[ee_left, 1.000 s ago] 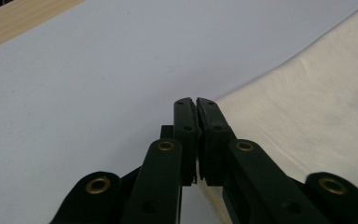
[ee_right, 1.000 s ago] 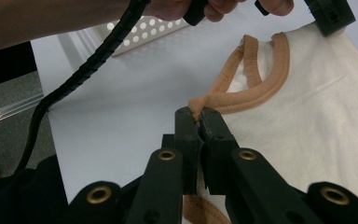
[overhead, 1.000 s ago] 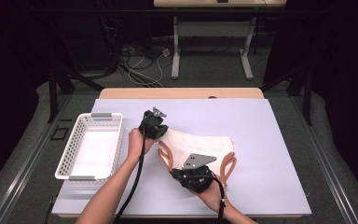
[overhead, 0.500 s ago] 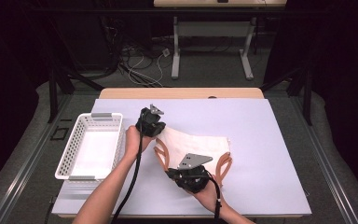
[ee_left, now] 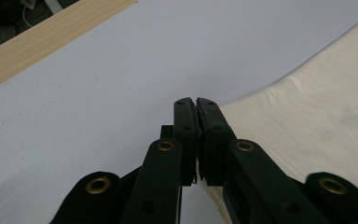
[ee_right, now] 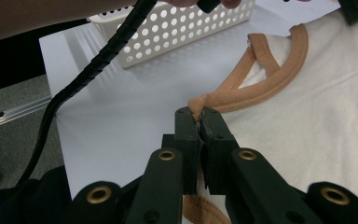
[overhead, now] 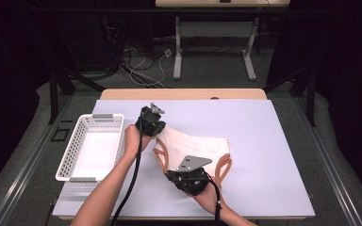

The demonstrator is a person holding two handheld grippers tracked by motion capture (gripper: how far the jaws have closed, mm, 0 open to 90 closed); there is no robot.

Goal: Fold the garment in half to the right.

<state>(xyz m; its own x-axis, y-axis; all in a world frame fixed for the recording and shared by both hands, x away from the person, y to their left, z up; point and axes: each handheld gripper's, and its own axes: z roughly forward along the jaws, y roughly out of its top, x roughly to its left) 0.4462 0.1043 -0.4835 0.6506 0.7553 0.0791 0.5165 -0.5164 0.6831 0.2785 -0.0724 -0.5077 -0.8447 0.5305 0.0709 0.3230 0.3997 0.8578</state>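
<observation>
High view: cream garment (overhead: 195,146) with orange trim lies flat on the lavender table cover (overhead: 273,155), right of the white basket (overhead: 92,146); long axis runs left-right across the table, straps (overhead: 222,165) toward the person. Left gripper (overhead: 156,133) sits at its far-left corner, right gripper (overhead: 175,175) at its near edge.

Right gripper view adds detail: jaws pressed together, pinching the orange strap (ee_right: 200,103) at its junction. Left gripper view: jaws closed at the cream fabric's (ee_left: 317,112) edge; whether cloth is caught between them, cannot tell.
</observation>
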